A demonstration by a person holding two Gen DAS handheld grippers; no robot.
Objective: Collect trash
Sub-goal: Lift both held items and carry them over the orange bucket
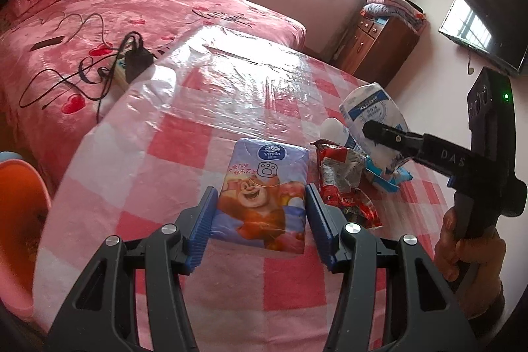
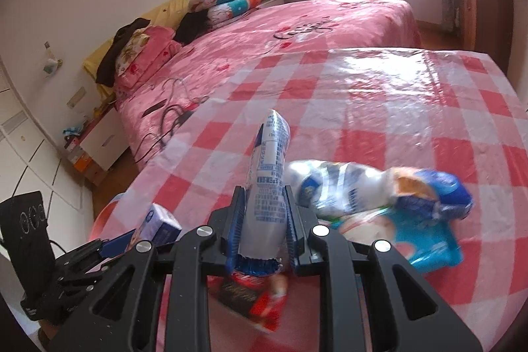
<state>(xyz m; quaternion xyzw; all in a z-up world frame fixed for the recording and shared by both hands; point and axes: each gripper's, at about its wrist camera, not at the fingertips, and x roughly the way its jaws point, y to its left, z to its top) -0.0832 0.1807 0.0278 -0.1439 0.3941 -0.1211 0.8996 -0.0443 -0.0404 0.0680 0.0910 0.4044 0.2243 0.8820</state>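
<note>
My left gripper [image 1: 260,213] is shut on a purple Vinda tissue pack [image 1: 264,187] with a cartoon bear, its blue pads pressing both sides of the pack. To its right, a crumpled red wrapper [image 1: 343,183] lies on the pink checked table [image 1: 165,137]. My right gripper [image 2: 264,220] is shut on a flattened white and blue packet [image 2: 269,180] that sticks up between the pads. A white and blue wrapper [image 2: 346,187] and a light blue wrapper [image 2: 429,243] lie just right of it. The red wrapper [image 2: 257,302] shows below its fingers.
A pink bed [image 1: 132,22] with a charger and cables [image 1: 135,58] stands beyond the table. An orange bin [image 1: 19,213] sits low at the left. A hand [image 1: 462,253] holds the right gripper [image 1: 379,134]. A wooden cabinet [image 1: 379,42] and a wall television [image 1: 485,28] are at the right.
</note>
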